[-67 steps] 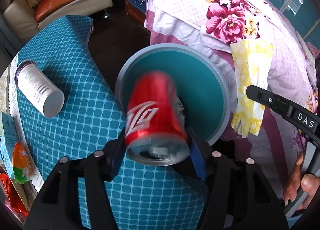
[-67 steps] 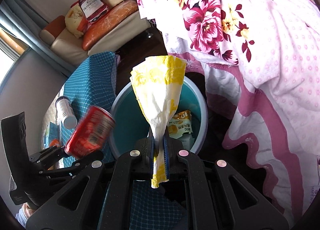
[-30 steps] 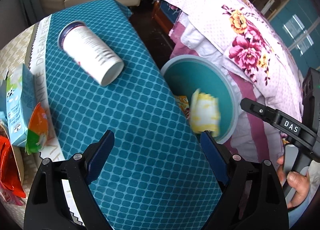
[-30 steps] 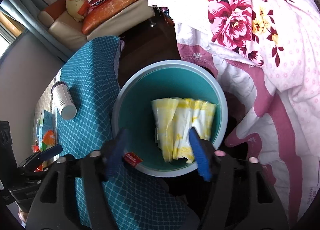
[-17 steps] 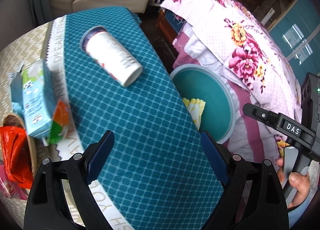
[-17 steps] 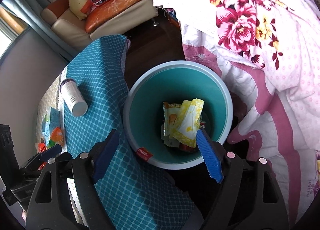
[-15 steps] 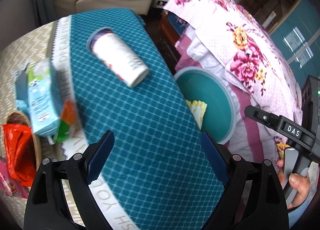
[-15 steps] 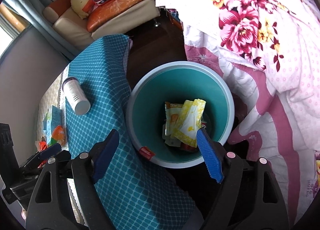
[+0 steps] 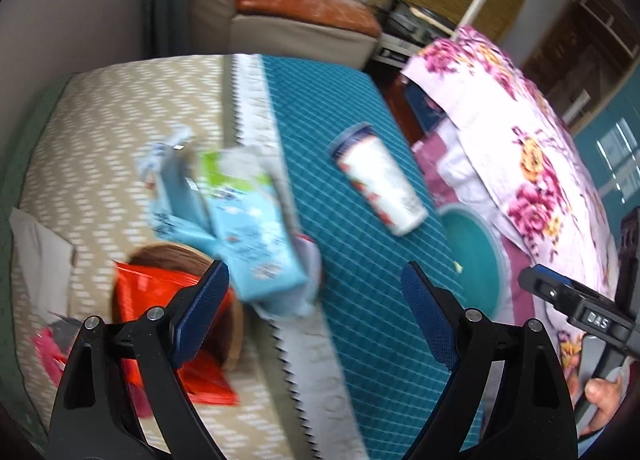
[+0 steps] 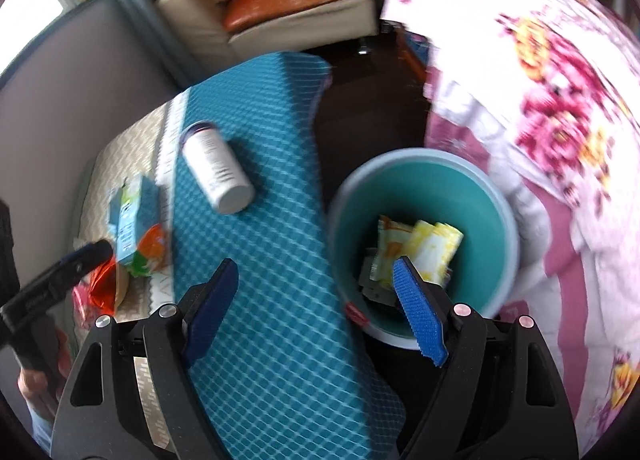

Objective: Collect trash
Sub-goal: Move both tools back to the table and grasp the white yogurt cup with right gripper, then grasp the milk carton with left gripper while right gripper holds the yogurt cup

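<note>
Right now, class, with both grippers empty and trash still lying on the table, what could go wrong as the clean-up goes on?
1. The white cup lies on its side on the teal cloth near the table's edge; a nudge might roll it off.
2. The blue carton leans on other litter beside the red wrapper; grabbing one may drag the other.
3. The bin sits below the table edge, so a badly aimed drop could miss.

Black tongs (image 9: 314, 302) with blue textured pads (image 10: 420, 318), seemingly silver screws.
</note>
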A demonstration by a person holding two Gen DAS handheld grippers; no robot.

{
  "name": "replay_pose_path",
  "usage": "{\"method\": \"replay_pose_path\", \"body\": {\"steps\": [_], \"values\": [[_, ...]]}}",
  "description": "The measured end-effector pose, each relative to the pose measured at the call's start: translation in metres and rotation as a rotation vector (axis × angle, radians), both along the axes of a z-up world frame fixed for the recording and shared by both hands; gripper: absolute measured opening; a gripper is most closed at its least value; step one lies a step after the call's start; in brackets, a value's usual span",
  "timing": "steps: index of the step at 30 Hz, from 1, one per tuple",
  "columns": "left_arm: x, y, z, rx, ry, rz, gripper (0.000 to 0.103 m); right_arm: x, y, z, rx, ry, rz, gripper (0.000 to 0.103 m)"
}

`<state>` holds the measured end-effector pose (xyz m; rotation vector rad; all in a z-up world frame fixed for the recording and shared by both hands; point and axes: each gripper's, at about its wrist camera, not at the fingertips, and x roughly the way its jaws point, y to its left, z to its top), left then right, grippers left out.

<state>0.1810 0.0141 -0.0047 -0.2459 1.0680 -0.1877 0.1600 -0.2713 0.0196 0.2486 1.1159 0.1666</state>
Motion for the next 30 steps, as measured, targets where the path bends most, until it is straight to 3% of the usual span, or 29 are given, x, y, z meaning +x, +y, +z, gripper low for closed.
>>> {"method": "replay_pose_path", "body": {"steps": [8, 12, 24, 30], "values": [[0.019, 0.031, -0.009, 0.036, 0.010, 0.000, 0.088, 0.054, 0.064, -0.001, -0.058, 0.031, 0.191, 0.076], [0.034, 0.035, -0.015, 0.049, 0.025, -0.020, 0.088, 0.083, 0.088, -0.010, -0.057, 0.084, 0.250, 0.056], [0.068, 0.041, -0.030, 0.042, 0.044, -0.018, 0.087, 0.146, 0.131, -0.038, -0.043, 0.144, 0.341, 0.051], [0.074, 0.038, -0.035, 0.051, 0.059, -0.024, 0.087, 0.159, 0.135, -0.054, -0.033, 0.171, 0.352, 0.052]]}}
